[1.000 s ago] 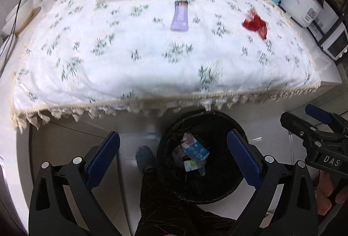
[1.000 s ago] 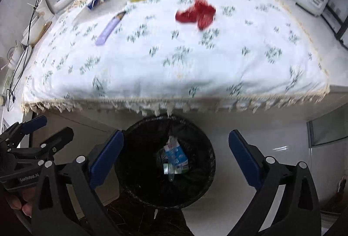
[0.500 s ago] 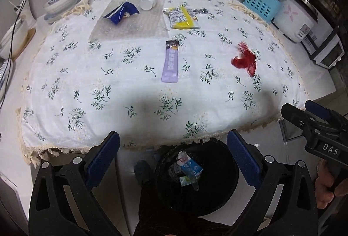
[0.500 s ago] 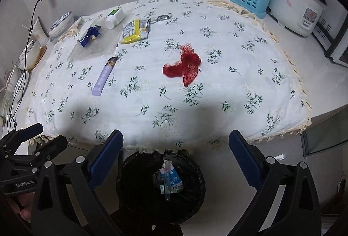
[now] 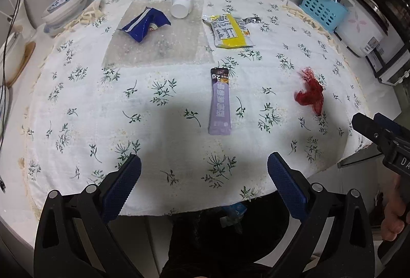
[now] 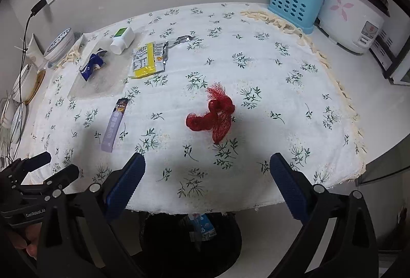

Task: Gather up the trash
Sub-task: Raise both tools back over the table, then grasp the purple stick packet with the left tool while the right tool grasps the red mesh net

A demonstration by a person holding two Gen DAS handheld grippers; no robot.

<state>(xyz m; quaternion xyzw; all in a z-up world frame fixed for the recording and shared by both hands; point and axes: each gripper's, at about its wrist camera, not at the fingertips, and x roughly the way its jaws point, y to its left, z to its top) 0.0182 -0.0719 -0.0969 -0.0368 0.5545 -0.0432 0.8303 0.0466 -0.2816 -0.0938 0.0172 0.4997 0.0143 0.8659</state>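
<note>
Trash lies on a table with a floral cloth: a purple sachet, a red mesh net, a yellow packet, a blue wrapper and a white bottle. My left gripper is open and empty above the table's near edge, short of the sachet. My right gripper is open and empty, short of the red net. A black bin with trash inside sits below the table edge.
A blue utensil basket and a rice cooker stand at the back right. Bowls and a cable sit at the left. A clear bubble-wrap sheet lies under the blue wrapper.
Both grippers have risen from above the bin and moved forward over the table edge. The bin is now mostly hidden beneath the table edge. Both stay open and empty.
</note>
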